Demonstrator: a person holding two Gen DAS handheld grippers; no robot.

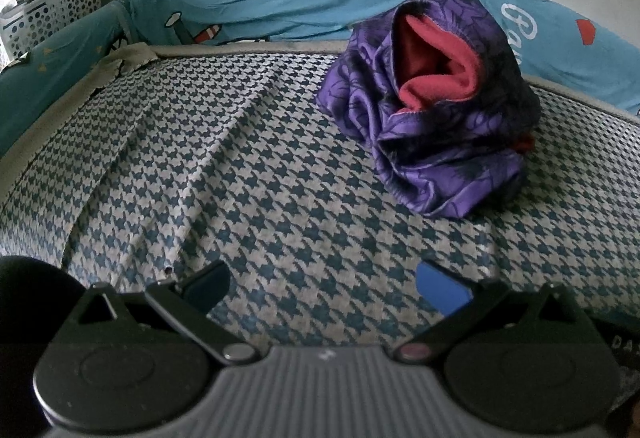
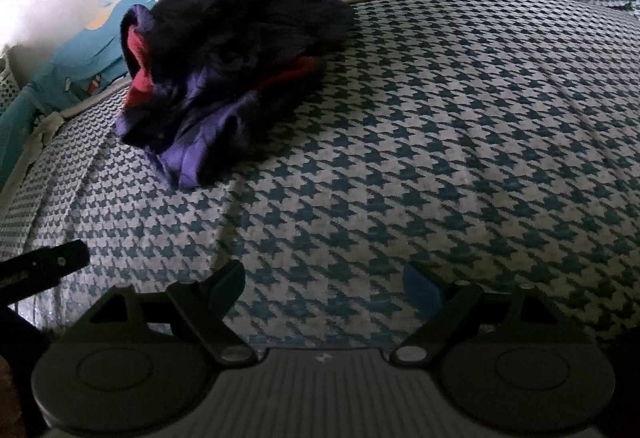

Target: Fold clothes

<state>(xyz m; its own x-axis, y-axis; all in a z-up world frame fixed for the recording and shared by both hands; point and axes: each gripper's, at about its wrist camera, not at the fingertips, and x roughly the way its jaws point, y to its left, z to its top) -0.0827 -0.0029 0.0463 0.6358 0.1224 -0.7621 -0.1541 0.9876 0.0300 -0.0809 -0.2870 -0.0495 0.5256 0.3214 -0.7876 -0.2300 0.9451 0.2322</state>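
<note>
A crumpled purple patterned garment point(image 1: 432, 142) with a pink-red lining lies in a heap on the houndstooth bed cover point(image 1: 248, 174), far right in the left wrist view. The same purple garment point(image 2: 224, 78) sits at the upper left of the right wrist view. My left gripper point(image 1: 324, 284) is open above the bare cover, well short of the heap, nothing between its fingers. My right gripper point(image 2: 326, 286) is open too, over the cover point(image 2: 440, 158) to the right of the heap, holding nothing.
A blue cartoon-print padded rail point(image 1: 304, 6) runs along the bed's far side against a white wall. A white perforated basket point(image 1: 48, 14) full of items stands at the back left corner. A dark part of the other gripper point(image 2: 44, 262) shows at the left edge.
</note>
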